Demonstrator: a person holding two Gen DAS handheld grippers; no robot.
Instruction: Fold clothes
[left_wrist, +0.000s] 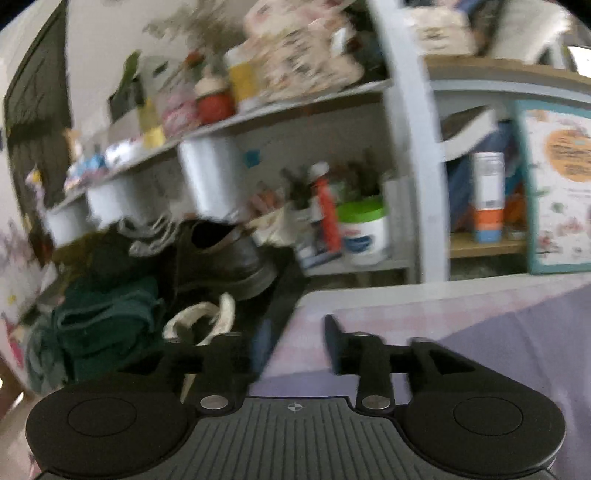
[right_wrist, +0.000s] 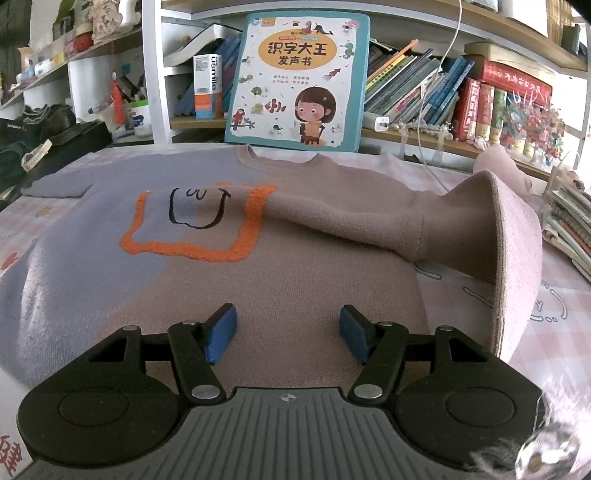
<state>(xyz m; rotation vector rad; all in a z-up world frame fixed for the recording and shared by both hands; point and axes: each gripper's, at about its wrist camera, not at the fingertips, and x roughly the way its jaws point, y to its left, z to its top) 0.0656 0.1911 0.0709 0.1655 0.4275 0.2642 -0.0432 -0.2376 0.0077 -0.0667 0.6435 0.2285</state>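
A knit sweater (right_wrist: 258, 280), lilac on the left and dusty pink on the right, lies flat on the pink checked tablecloth (right_wrist: 554, 325). An orange square with a smiling face (right_wrist: 195, 218) marks its chest. Its pink right sleeve (right_wrist: 351, 218) is folded across the body, and a pink flap (right_wrist: 517, 258) stands up at the right. My right gripper (right_wrist: 288, 332) hovers open just above the lower pink part, with nothing between its blue pads (right_wrist: 221, 332). In the blurred left wrist view, my left gripper (left_wrist: 295, 347) is open and empty over the sweater's lilac part (left_wrist: 480, 350), at the table's left corner.
A children's picture book (right_wrist: 299, 77) leans on the bookshelf (right_wrist: 443, 136) behind the table. A white cable (right_wrist: 424, 122) hangs down to the cloth. Stacked books (right_wrist: 569, 225) lie at the right edge. Left of the table sit a black shoe (left_wrist: 221, 254) and green clothes (left_wrist: 107, 325).
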